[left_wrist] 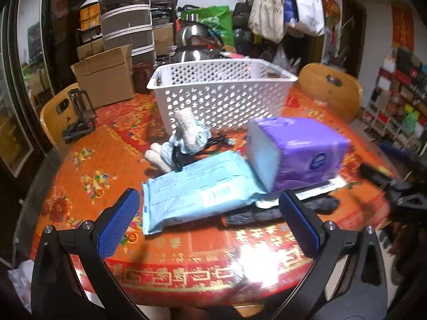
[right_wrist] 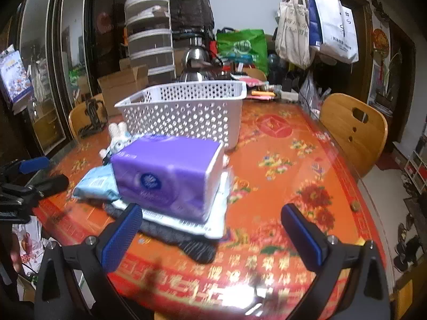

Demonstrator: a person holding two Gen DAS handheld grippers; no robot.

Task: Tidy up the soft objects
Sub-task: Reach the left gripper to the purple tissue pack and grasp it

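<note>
A purple tissue pack (left_wrist: 301,154) (right_wrist: 170,176) lies on a white flat packet (right_wrist: 210,221) and a dark knitted cloth (left_wrist: 280,210) (right_wrist: 181,237). A light blue wipes pack (left_wrist: 194,189) (right_wrist: 97,184) lies beside it. A small white plush rabbit (left_wrist: 184,136) (right_wrist: 118,138) lies in front of the white perforated basket (left_wrist: 221,93) (right_wrist: 184,112). My left gripper (left_wrist: 208,224) is open and empty, just short of the wipes pack. My right gripper (right_wrist: 216,237) is open and empty, near the cloth's edge.
The objects rest on a round table with a red patterned cover (left_wrist: 186,256) (right_wrist: 280,176). Wooden chairs (left_wrist: 331,88) (right_wrist: 352,130) stand at the table's edge. Cardboard boxes (left_wrist: 106,77), steel pots (right_wrist: 194,61) and hanging bags (right_wrist: 317,18) fill the background.
</note>
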